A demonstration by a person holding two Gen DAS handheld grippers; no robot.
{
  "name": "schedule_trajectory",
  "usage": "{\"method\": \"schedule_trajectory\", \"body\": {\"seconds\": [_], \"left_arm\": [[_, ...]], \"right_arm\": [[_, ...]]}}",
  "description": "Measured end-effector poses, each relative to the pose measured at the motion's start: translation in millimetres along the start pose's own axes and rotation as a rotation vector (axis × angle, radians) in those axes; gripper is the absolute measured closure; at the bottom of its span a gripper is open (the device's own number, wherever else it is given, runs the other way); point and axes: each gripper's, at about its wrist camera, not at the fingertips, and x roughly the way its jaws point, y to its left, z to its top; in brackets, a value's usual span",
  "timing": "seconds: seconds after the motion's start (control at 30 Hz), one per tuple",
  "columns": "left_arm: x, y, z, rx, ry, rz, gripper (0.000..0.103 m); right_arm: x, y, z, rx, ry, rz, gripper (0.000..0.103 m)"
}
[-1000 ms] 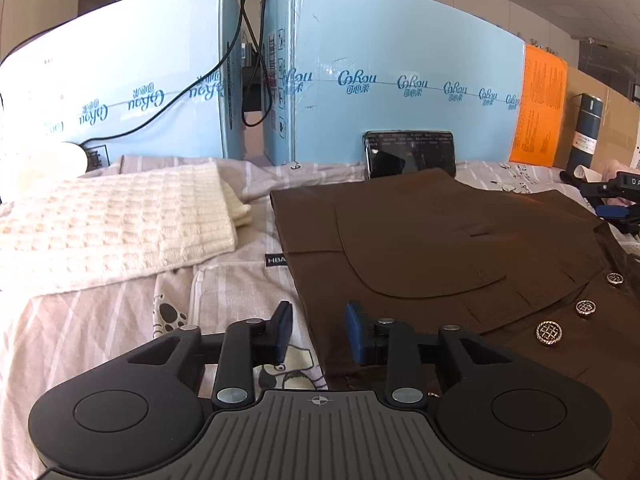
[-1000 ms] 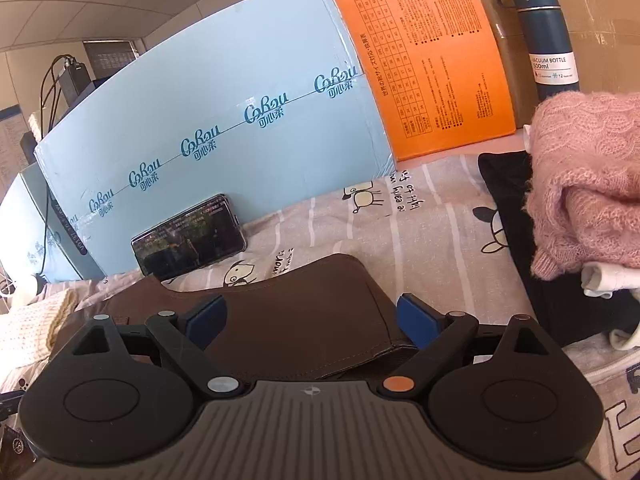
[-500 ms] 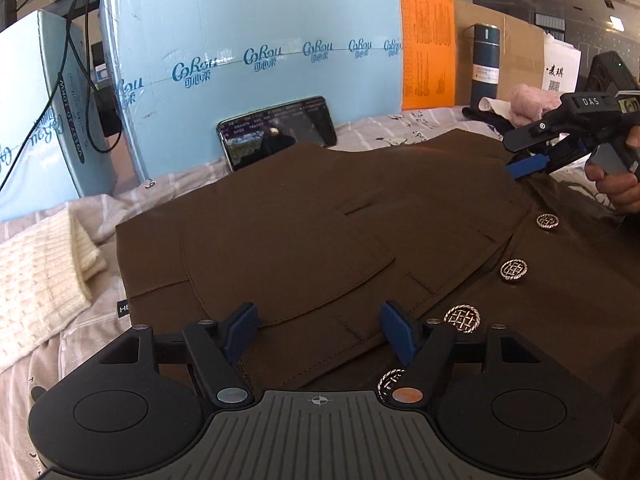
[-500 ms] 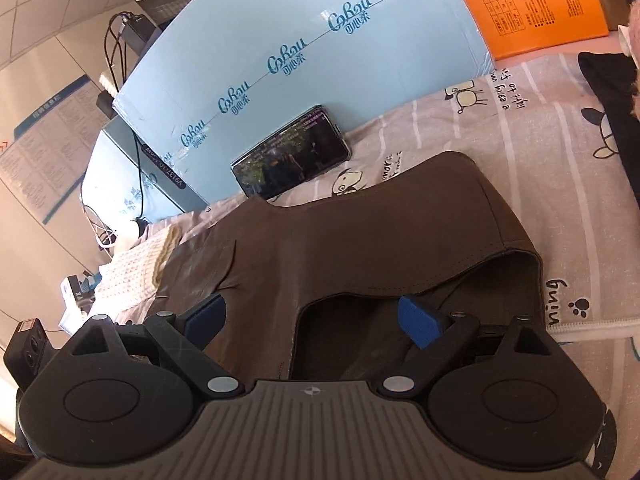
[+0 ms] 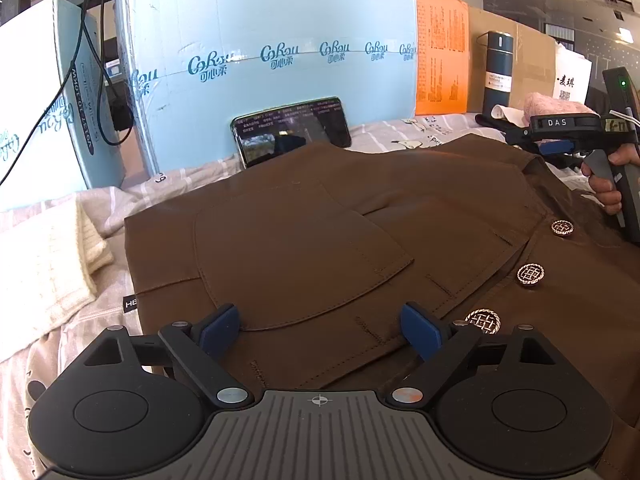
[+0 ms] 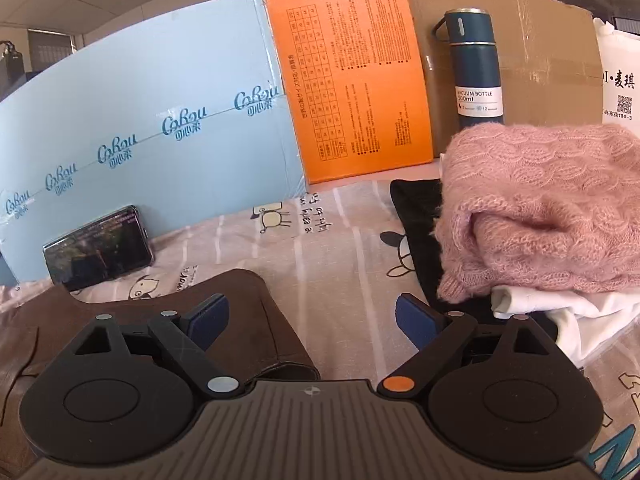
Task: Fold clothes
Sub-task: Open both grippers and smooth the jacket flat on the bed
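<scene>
A brown jacket [image 5: 340, 224] with metal buttons [image 5: 530, 274] lies folded flat on the printed bedsheet. My left gripper [image 5: 320, 330] is open and empty, hovering low over the jacket's near edge by its pocket. My right gripper [image 6: 310, 320] is open and empty above the jacket's far corner [image 6: 240, 312] and the sheet. In the left wrist view the right gripper [image 5: 560, 136] shows at the far right, held in a hand above the jacket's collar end.
A cream knit [image 5: 44, 264] lies left of the jacket. A pink sweater [image 6: 548, 208] on white and black clothes sits to the right. A phone [image 5: 292, 128] leans on blue boxes [image 5: 260, 40] behind. A dark bottle [image 6: 476, 68] and orange sheet [image 6: 352, 76] stand at the back.
My left gripper opened wide and swung right over the jacket. My right gripper stayed open, turning from the jacket toward the pink sweater pile.
</scene>
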Motion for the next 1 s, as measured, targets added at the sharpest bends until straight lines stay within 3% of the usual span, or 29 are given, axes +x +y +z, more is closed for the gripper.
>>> {"method": "schedule_trajectory", "body": {"seconds": [0.13, 0.3, 0.47, 0.6, 0.7, 0.83, 1.0], "left_arm": [[-1, 2, 0, -0.014, -0.010, -0.007, 0.012], [-16, 7, -2, -0.040, -0.053, 0.035, 0.012], [-45, 15, -19, -0.102, -0.071, 0.083, 0.012], [-68, 22, -33, -0.154, -0.080, 0.117, 0.012], [-80, 25, -46, -0.211, -0.078, 0.091, 0.012], [-85, 28, -61, -0.306, -0.056, -0.001, 0.012], [-93, 17, -68, -0.304, -0.095, -0.017, 0.014]], "right_arm": [[-2, -2, 0, -0.004, -0.013, 0.016, 0.011], [-15, 1, 2, 0.014, -0.052, 0.092, 0.010], [-25, 18, 1, -0.100, 0.091, 0.244, 0.009], [-45, 37, -15, -0.245, 0.136, 0.290, 0.008], [-63, 43, -30, -0.311, 0.170, 0.349, 0.008], [-83, 46, -52, -0.404, 0.196, 0.325, 0.008], [-95, 44, -72, -0.462, 0.208, 0.262, 0.005]]}}
